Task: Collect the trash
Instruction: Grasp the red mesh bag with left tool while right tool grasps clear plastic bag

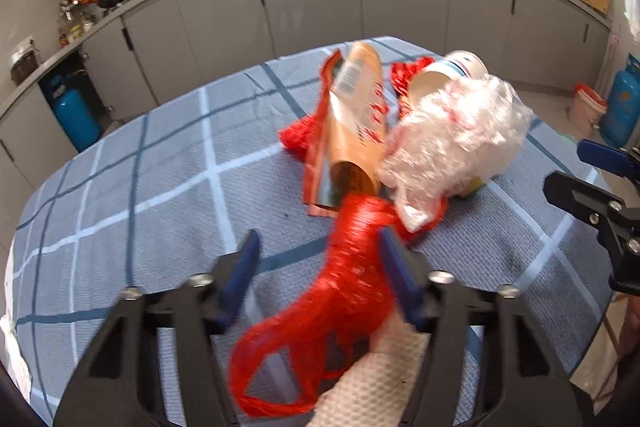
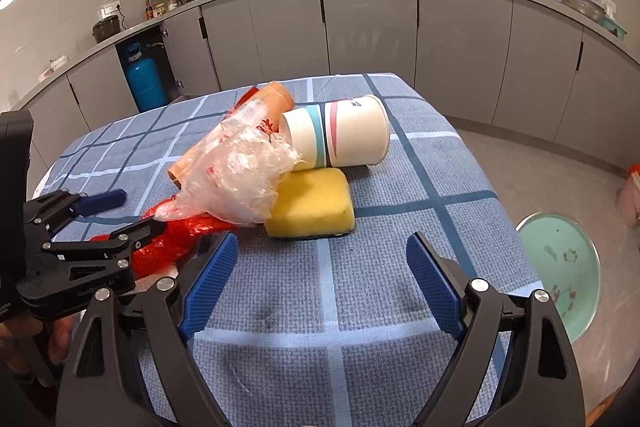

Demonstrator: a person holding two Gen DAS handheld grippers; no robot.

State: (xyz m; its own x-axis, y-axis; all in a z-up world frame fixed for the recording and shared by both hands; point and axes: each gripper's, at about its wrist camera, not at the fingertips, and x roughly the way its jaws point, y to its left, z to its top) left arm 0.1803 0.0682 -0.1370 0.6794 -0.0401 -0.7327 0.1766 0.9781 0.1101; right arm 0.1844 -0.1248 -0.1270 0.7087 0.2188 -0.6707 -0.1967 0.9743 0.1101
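Landmark: we place everything from the yellow sponge (image 2: 310, 205) on the checked tablecloth (image 2: 360, 287).
Trash heap: crumpled clear plastic (image 2: 236, 179) leans on the sponge's left edge; a striped paper cup (image 2: 344, 131) lies on its side just behind the sponge; an orange tube (image 1: 358, 115) lies beyond the plastic, on a torn wrapper.
Red net bag (image 1: 352, 267): trails from under the plastic toward us, left of the sponge.
Left gripper (image 1: 318, 263): jaws part-closed round the net; one pad looks to be touching it, the other stands clear. We cannot tell if it has a firm hold.
Right gripper (image 2: 320, 279): jaws wide apart, empty, just in front of the sponge.
Handling, our guess: net is light, limp and snaggy, so pinch the bunched neck; sponge soft and squashy, take it across the short sides; cup crushes easily; plastic slippery.
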